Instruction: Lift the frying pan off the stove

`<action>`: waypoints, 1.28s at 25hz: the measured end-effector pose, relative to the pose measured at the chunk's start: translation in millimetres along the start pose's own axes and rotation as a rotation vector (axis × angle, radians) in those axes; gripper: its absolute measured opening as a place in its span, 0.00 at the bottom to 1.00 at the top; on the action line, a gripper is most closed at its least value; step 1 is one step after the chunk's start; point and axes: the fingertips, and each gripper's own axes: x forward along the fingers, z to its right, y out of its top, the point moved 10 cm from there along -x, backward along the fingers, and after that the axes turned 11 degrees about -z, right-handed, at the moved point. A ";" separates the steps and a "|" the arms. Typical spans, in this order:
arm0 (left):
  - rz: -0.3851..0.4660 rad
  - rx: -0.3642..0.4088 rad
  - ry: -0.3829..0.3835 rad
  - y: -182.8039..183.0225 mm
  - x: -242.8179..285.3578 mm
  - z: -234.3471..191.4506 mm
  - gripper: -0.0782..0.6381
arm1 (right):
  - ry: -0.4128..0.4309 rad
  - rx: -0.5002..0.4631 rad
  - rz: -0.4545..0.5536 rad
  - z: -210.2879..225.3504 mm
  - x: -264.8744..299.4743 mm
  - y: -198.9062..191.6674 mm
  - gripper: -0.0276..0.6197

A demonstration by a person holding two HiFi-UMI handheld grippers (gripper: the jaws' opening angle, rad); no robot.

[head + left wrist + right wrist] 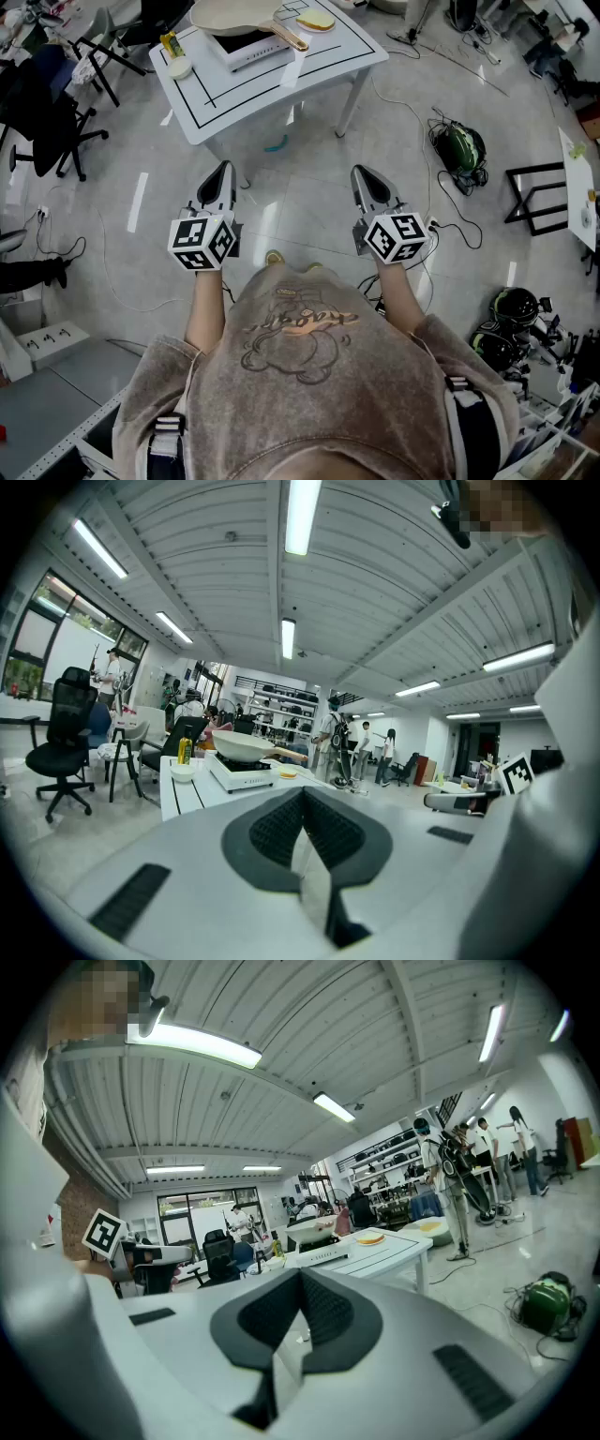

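Holding the left gripper and the right gripper with jaws pressed together on nothing, well away from the table, the person is risking, I judge, knocking the pan, which is sitting on the stove, if reaching its handle without opening them.

The cream-coloured round frying pan sits upright and level on the flat white tabletop stove, covering most of its dark top. Its light wooden handle juts out past the stove's edge. The stove rests on a white table marked with black lines.
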 end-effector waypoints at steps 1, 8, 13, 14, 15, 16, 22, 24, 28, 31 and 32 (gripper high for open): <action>0.002 0.000 0.003 0.5 -0.1 -1.0 0.12 | 0.000 -0.003 0.001 0.2 1.3 1.2 0.04; 0.001 -0.002 -0.007 5.7 1.8 -9.6 0.12 | 0.021 0.022 0.009 -9.8 12.6 3.9 0.04; -0.009 0.025 -0.047 9.6 5.7 -25.6 0.12 | 0.022 0.026 0.000 -26.2 29.5 1.6 0.04; -0.006 0.028 -0.056 10.2 7.2 -30.7 0.12 | 0.015 0.024 0.001 -29.2 34.3 1.8 0.04; -0.003 0.031 -0.066 11.0 8.6 -35.8 0.12 | 0.008 0.024 0.003 -32.2 38.8 2.1 0.04; 0.000 0.035 -0.076 11.8 9.7 -40.0 0.12 | 0.002 0.026 0.005 -35.0 42.2 1.9 0.04; -0.010 0.053 -0.103 19.8 21.4 -59.4 0.12 | -0.024 0.042 0.007 -44.3 54.9 2.1 0.04; -0.010 0.052 -0.112 23.2 28.2 -65.0 0.12 | -0.030 0.041 0.008 -43.7 59.7 5.4 0.04; -0.008 0.041 -0.128 29.2 45.5 -70.9 0.12 | -0.038 0.055 0.012 -33.3 68.8 11.5 0.04; -0.009 0.038 -0.130 34.4 60.1 -73.1 0.12 | -0.036 0.058 0.007 -22.1 78.4 17.2 0.04; -0.011 0.039 -0.132 36.3 65.1 -74.0 0.12 | -0.036 0.061 0.006 -18.0 82.4 19.1 0.04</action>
